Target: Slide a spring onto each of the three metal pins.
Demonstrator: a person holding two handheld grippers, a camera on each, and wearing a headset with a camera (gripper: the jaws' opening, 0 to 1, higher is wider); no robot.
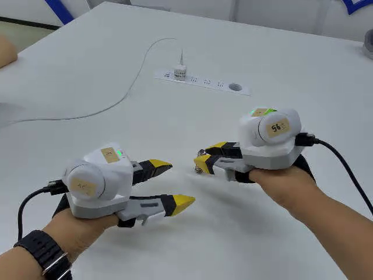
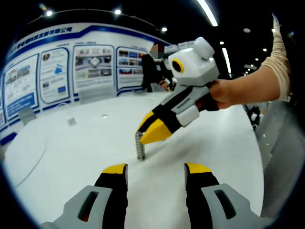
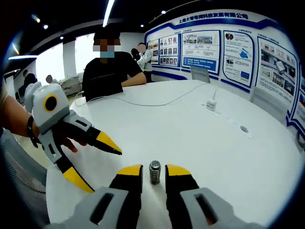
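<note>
A small metal spring (image 3: 155, 172) stands upright on the white table (image 1: 175, 116). My right gripper (image 3: 154, 171) has its yellow-tipped jaws closed in on the spring from both sides, near its top. The spring (image 2: 140, 146) also rises from the table under the right gripper (image 2: 151, 130) in the left gripper view. In the head view the spring (image 1: 199, 170) peeks out at the right gripper's (image 1: 202, 161) tips. My left gripper (image 1: 172, 183) is open and holds nothing, a short way to the spring's left, pointing at it. Its jaws (image 2: 156, 169) stand wide apart. Whether a pin is inside the spring is hidden.
A white power strip (image 1: 204, 81) lies at the far middle of the table with a white plug (image 1: 180, 71) in it, and its thin cable (image 1: 131, 87) curves off to the left. A person in black (image 3: 112, 67) sits at the table's far side.
</note>
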